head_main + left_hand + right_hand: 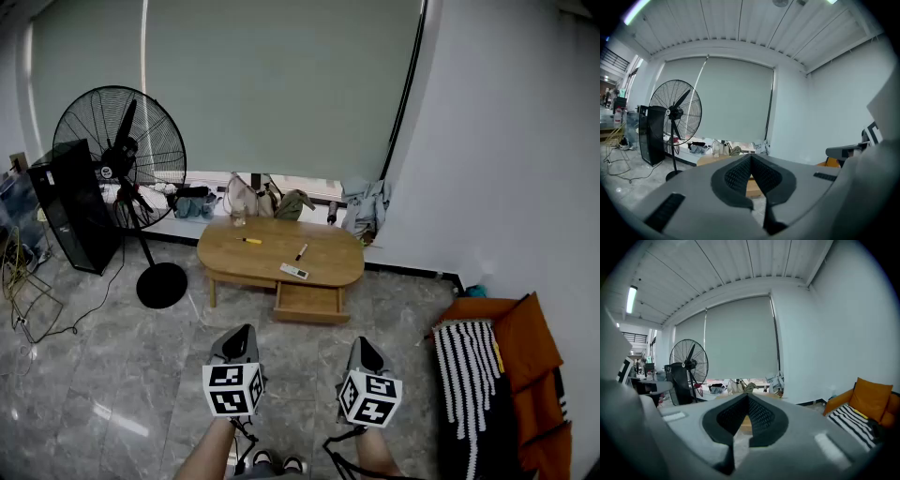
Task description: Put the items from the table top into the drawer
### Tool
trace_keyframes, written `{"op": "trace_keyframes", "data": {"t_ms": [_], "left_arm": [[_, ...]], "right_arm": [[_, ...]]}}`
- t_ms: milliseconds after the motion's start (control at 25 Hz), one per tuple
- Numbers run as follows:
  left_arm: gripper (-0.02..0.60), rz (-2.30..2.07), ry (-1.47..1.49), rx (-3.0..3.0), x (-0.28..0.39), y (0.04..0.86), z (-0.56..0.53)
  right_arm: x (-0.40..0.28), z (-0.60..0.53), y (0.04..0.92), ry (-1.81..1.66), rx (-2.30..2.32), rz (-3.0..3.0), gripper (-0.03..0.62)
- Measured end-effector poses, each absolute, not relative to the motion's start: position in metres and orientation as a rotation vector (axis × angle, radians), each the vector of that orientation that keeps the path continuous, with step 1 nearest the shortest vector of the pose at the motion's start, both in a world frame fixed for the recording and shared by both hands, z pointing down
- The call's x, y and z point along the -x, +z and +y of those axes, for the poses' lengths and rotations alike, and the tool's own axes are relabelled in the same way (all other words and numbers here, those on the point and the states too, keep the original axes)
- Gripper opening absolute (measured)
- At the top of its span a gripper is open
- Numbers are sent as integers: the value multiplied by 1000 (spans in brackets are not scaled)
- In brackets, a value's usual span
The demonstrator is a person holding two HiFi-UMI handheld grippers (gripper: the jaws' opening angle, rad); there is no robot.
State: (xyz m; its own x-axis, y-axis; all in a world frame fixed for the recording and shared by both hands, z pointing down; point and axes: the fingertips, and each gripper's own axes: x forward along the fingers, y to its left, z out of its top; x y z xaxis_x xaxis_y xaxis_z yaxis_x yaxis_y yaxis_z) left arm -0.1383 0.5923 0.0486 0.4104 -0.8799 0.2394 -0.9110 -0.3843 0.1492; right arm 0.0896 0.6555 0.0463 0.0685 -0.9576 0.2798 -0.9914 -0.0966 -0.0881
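A low oval wooden table [330,258] stands across the room by the window. Its drawer [307,302] is pulled open at the front. On the top lie a yellow pen [248,241], a dark pen [301,251] and a white remote [294,271]. My left gripper [246,330] and right gripper [362,341] are held side by side in front of me, far short of the table. Both are shut with nothing between their jaws. In the left gripper view the left gripper's [750,157] tips meet. The right gripper [747,394] shows the same in its own view.
A large standing fan [120,150] and a black tower [70,206] stand left of the table, with loose cables [23,291] on the floor. Bags and clothes [272,200] line the window sill. An orange seat with a striped cloth [511,356] is at the right.
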Motion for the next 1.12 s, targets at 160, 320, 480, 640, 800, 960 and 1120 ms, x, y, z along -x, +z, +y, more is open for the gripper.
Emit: {"op": "trace_keyframes", "data": {"t_ms": [160, 320, 480, 640, 800, 960, 1120], "left_arm": [[2, -1557, 181, -2416, 150, 52, 591], [2, -1541, 200, -2423, 161, 56, 585], [2, -1533, 200, -2424, 176, 59, 578], [2, -1517, 213, -2412, 186, 68, 570], [2, -1508, 240, -2405, 187, 80, 564], [2, -1505, 252, -2399, 186, 86, 551], [2, -1509, 255, -2398, 177, 84, 530]], "right_arm": [[-72, 650, 55, 437, -2166, -2025, 5], [-61, 642, 55, 425, -2178, -1994, 5], [-46, 636, 54, 420, -2200, -1975, 5], [-41, 635, 62, 448, -2204, -1938, 5], [-49, 634, 75, 487, -2210, -1904, 5], [-55, 625, 81, 507, -2223, -1881, 5], [-67, 604, 81, 516, -2227, -1874, 5]]}}
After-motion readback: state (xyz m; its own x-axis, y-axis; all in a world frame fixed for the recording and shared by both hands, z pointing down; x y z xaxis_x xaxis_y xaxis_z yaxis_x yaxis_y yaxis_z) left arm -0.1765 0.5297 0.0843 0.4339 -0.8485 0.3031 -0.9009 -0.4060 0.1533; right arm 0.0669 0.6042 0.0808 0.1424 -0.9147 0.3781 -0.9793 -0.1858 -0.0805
